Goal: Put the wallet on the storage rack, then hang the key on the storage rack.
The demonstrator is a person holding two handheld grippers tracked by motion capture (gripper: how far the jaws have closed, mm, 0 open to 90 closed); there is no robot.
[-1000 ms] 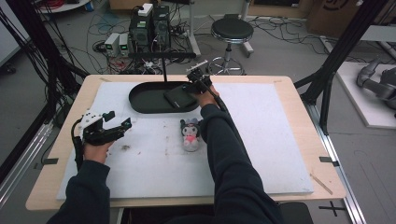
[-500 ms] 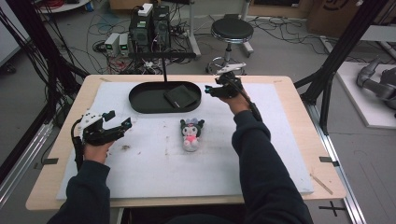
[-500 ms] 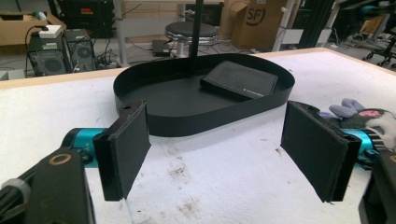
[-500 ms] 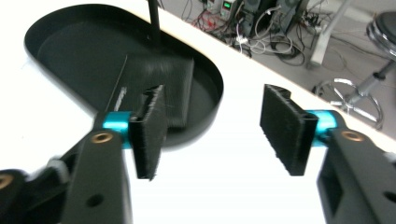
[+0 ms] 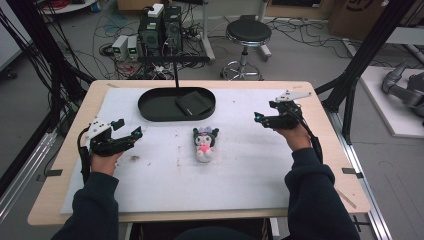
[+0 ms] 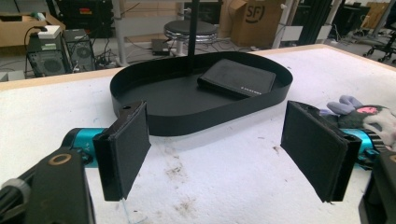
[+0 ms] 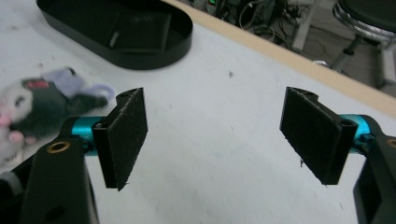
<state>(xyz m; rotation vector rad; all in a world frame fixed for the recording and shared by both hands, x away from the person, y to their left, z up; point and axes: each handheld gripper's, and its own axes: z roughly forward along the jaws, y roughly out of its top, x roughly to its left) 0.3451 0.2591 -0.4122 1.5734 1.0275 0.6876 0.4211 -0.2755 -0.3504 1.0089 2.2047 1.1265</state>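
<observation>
From the high view, the left claw (image 5: pixel 116 138) is hovering low over the white felt mat (image 5: pixel 165 185) covering the wooden tabletop (image 5: pixel 50 195), its jaws spread wide and gripping nothing. The right claw (image 5: pixel 270 119) is hanging over the mat well apart from it, jaws likewise wide and empty. The small plush doll with black ears and a pink body (image 5: pixel 205 142) is lying on the mat between the two claws, near neither. Beyond the doll, the black oval tray (image 5: pixel 155 107) is holding a flat black rectangular case (image 5: pixel 194 103).

In the left gripper view, the left claw (image 6: pixel 217 151) is pointing at the tray (image 6: pixel 154 98), which is sitting just ahead of its parted jaws, with the case (image 6: pixel 238 80) lying inside. The doll (image 6: pixel 362 114) is peeking out behind the right-hand jaw.

In the right gripper view, the right claw (image 7: pixel 219 135) is framing bare mat (image 7: pixel 219 186) between its wide-open jaws. The doll (image 7: pixel 42 105) is lying off beyond the left-hand jaw, somewhat blurred, and the tray (image 7: pixel 93 46) is sitting farther ahead, with the case (image 7: pixel 137 30) in it.
</observation>
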